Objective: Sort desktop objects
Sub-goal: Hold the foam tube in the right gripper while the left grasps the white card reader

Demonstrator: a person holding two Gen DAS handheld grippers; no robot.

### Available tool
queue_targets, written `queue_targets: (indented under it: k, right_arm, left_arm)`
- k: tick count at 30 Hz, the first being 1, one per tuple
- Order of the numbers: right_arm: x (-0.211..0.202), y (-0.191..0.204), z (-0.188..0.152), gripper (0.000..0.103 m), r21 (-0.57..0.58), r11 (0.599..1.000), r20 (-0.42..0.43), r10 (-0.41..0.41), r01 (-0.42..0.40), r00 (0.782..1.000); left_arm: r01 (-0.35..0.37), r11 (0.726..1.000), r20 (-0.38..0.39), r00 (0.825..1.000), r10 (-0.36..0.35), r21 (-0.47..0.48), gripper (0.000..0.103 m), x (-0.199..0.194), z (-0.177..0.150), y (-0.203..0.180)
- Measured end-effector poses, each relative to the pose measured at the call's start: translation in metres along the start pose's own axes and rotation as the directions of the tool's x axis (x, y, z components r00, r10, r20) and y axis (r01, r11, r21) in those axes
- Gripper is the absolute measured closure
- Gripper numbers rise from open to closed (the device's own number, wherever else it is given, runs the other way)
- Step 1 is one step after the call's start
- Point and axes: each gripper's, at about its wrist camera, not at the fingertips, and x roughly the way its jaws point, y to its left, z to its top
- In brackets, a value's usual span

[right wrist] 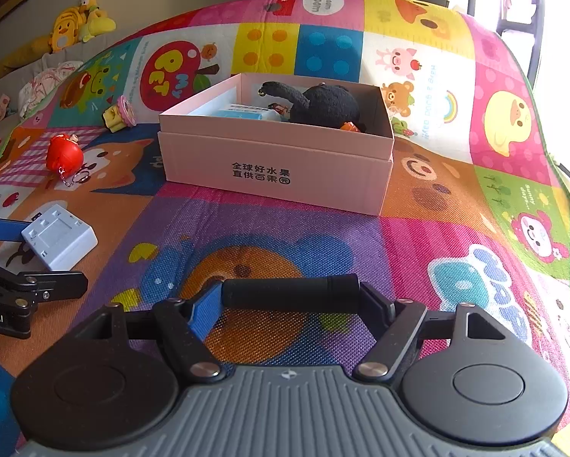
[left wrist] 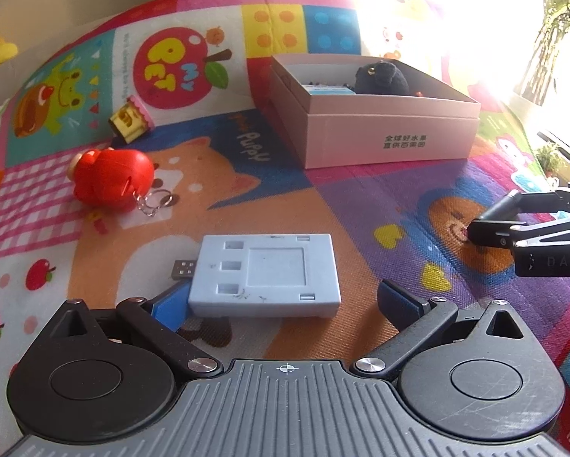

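Observation:
A pale blue charger block (left wrist: 266, 276) with a USB plug lies on the play mat. My left gripper (left wrist: 285, 304) is open, its fingers on either side of the block's near end. My right gripper (right wrist: 290, 301) is shut on a black cylinder (right wrist: 290, 291), held crosswise just above the mat. The cylinder also shows in the left wrist view (left wrist: 500, 207). A pink cardboard box (right wrist: 277, 167) sits ahead with a black plush toy (right wrist: 323, 104) and a blue-white packet (right wrist: 243, 111) inside. A red keychain toy (left wrist: 111, 179) and a yellow-pink cake toy (left wrist: 130, 120) lie to the left.
The colourful play mat (right wrist: 456, 209) covers the surface and drops off at the right edge. Yellow plush ducks (right wrist: 75, 23) sit beyond the mat at far left. Strong window glare fills the upper right in the left wrist view.

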Motion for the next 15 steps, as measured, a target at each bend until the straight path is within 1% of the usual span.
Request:
queue_targets:
  k: [3,5,7,9,12,15]
  right_arm:
    - [0.0,0.0,0.0,0.028,0.003,1.0,-0.001,0.002,-0.002,1.0]
    - [0.0,0.0,0.0,0.028,0.002,1.0,0.0,0.0,0.0,1.0]
    - [-0.002,0.004,0.0,0.028,-0.016,1.0,0.005,-0.018,0.018,1.0]
    - [-0.004,0.008,-0.001,0.028,-0.028,0.999,-0.002,-0.027,0.026,1.0]
    - [-0.009,0.007,0.001,0.028,0.003,0.999,-0.045,0.032,-0.032,0.998]
    - [-0.02,0.007,0.003,0.029,0.018,0.998,-0.059,0.069,-0.068,0.996]
  left_arm:
    - [0.0,1.0,0.005,1.0,0.0,0.001,0.004,-0.001,0.0,0.0]
    - [-0.001,1.0,0.015,1.0,0.001,0.01,0.015,-0.004,0.0,-0.001]
    - [0.008,1.0,0.017,1.0,-0.008,0.019,0.021,-0.006,0.001,-0.002]
    - [0.009,1.0,0.016,1.0,-0.009,0.024,0.021,-0.008,0.001,-0.003]
    - [0.012,0.999,0.02,1.0,-0.013,0.032,0.021,-0.011,-0.001,-0.004]
    - [0.019,0.999,0.037,0.999,-0.02,0.039,0.021,-0.018,-0.001,-0.006]
